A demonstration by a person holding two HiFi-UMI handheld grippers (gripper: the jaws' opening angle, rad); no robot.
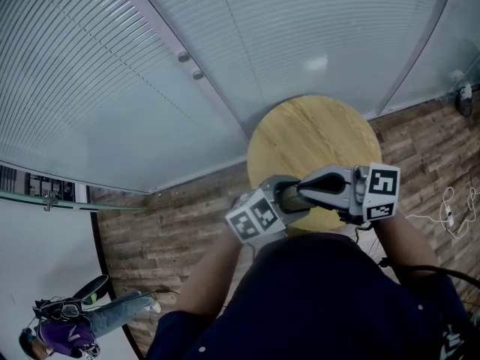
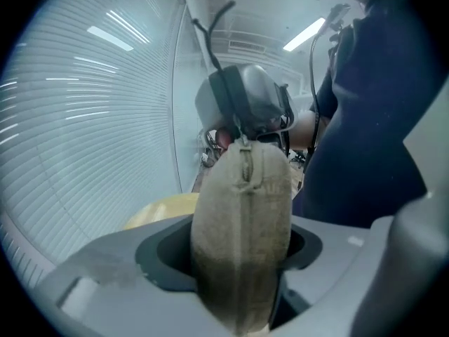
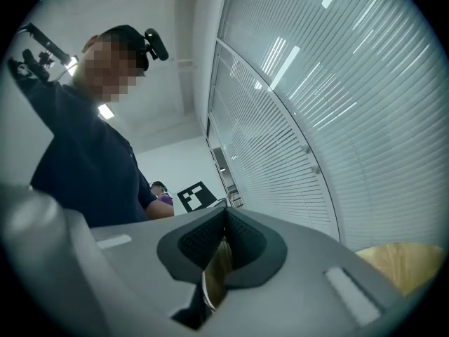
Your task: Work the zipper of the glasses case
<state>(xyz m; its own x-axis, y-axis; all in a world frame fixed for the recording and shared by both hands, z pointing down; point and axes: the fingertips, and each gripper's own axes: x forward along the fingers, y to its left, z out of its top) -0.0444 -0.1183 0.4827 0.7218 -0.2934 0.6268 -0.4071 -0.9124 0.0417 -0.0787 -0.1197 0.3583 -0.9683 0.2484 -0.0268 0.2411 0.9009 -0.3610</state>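
Note:
In the left gripper view a khaki fabric glasses case (image 2: pixel 242 202) stands on end between the jaws, its zipper (image 2: pixel 245 170) running down the middle. My left gripper (image 2: pixel 237 253) is shut on the case's body. At the case's far end sits my right gripper (image 2: pixel 245 104), on the zipper pull (image 2: pixel 243 144). In the right gripper view the right gripper (image 3: pixel 224 248) is shut, with a tan strip of the pull (image 3: pixel 219 276) pinched between its pads. In the head view both grippers, left (image 1: pixel 271 193) and right (image 1: pixel 304 190), meet close to my chest above the round wooden table (image 1: pixel 315 137); the case is hidden there.
A glass wall with white blinds (image 1: pixel 150 66) curves behind the table. The floor is wood plank (image 1: pixel 165 231). White cables (image 1: pixel 450 212) lie on the floor at the right. Another person (image 1: pixel 75 328) sits low at the left.

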